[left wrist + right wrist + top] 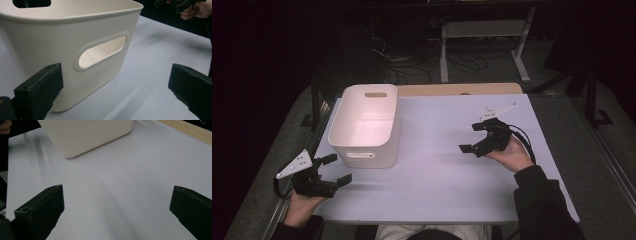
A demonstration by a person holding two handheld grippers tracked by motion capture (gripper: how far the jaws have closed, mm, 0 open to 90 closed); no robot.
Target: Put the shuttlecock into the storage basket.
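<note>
Hovering spread-jawed beside the white plastic bin (364, 127), the left tool (333, 170) and right tool (472, 137) gripped nothing; all handling remained undone.

left gripper (332, 170): black body, grey three-cornered plate with holes on top, black cable | right gripper (473, 137): black, same pale plate, looped black cable | jaws: blocky, matte black, screw hole seen | sleeves: dark

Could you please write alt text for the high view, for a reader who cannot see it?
An empty white bin stands at the left of a white table. A person holds the left gripper, open, near the bin's front, and the right gripper, open, further right.
</note>
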